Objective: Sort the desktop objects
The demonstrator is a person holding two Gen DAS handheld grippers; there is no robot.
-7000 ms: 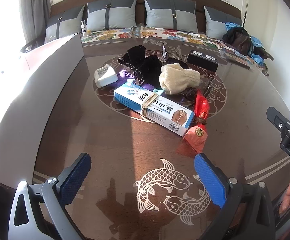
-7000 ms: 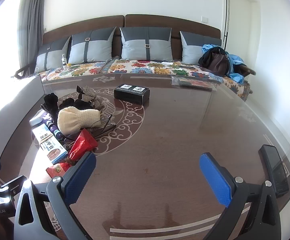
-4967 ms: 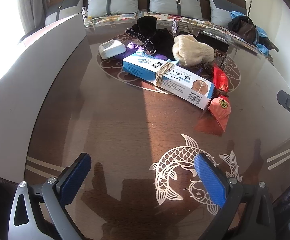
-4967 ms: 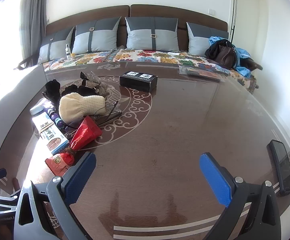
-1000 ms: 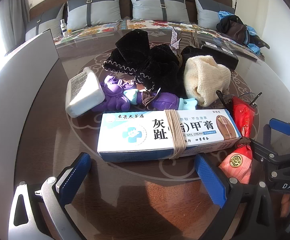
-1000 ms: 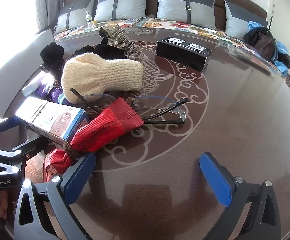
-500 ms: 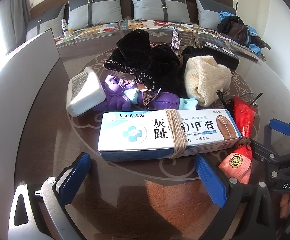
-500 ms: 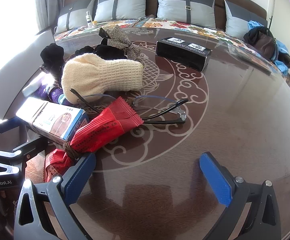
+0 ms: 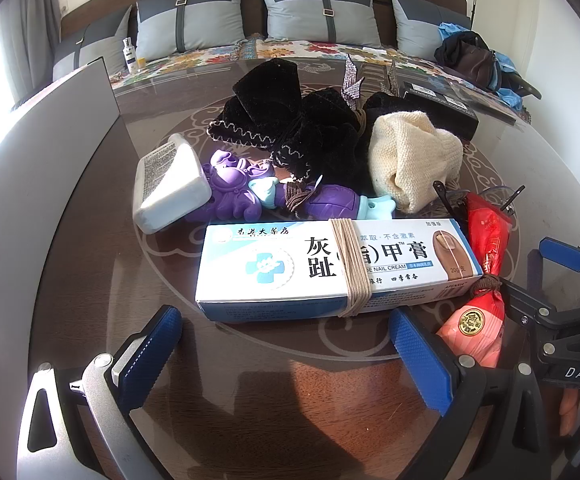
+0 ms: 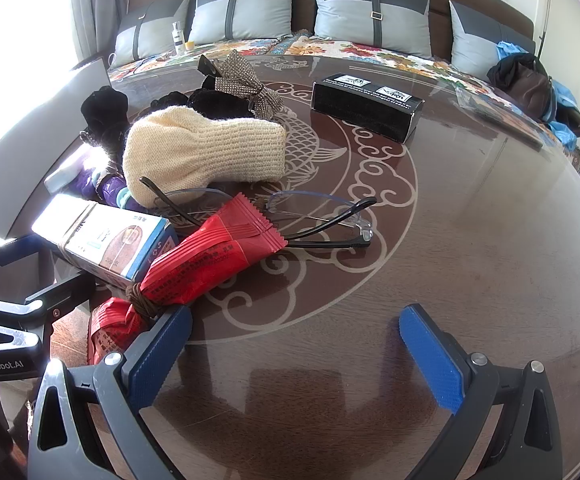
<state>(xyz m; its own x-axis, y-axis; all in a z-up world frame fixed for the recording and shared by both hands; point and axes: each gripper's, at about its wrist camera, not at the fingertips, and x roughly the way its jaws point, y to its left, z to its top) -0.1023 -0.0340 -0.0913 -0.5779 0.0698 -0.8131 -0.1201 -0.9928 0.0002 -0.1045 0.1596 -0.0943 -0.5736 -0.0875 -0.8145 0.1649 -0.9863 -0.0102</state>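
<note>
A pile of objects lies on the dark glass table [image 9: 89,264]. A blue-and-white cream box [image 9: 330,266] bound with string lies just beyond my open, empty left gripper [image 9: 281,344]. Behind it are a white bottle [image 9: 167,182], purple toys [image 9: 249,194], black velvet pouches [image 9: 290,120] and a cream knit pouch [image 9: 414,160]. Red tied packets [image 10: 213,258] and glasses [image 10: 318,216] lie ahead of my open, empty right gripper [image 10: 294,344], whose left finger [image 10: 157,356] is beside the packets. The box also shows in the right wrist view [image 10: 101,236].
A black box [image 10: 366,104] sits farther back on the table. A grey panel [image 9: 29,168] stands along the table's left edge. A sofa with grey cushions [image 10: 241,12] and a bag [image 10: 526,80] lies beyond the table.
Over seven seconds both grippers moved forward to the pile. In the last second they hardly moved, and nothing was gripped.
</note>
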